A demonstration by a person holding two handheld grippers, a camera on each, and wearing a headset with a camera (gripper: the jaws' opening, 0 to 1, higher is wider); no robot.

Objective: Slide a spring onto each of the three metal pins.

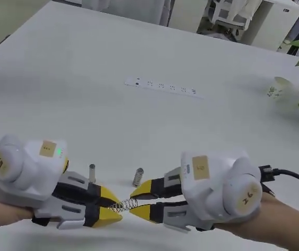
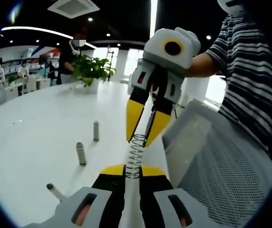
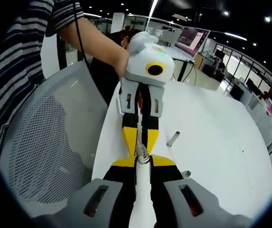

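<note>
The left claw [image 2: 132,170] is closed to a narrow slit on one end of a spring [image 2: 136,154]. The spring stretches above the white table [image 1: 139,120] to the right claw [image 2: 138,141], which faces the left claw tip to tip; its jaws stand slightly apart on either side of the spring's far end, and whether they pinch it cannot be told. Just beyond the claws, two short metal pins stand upright and apart on the table: a smooth pin [image 1: 92,172] and a coil-sleeved pin [image 1: 138,177].
</note>
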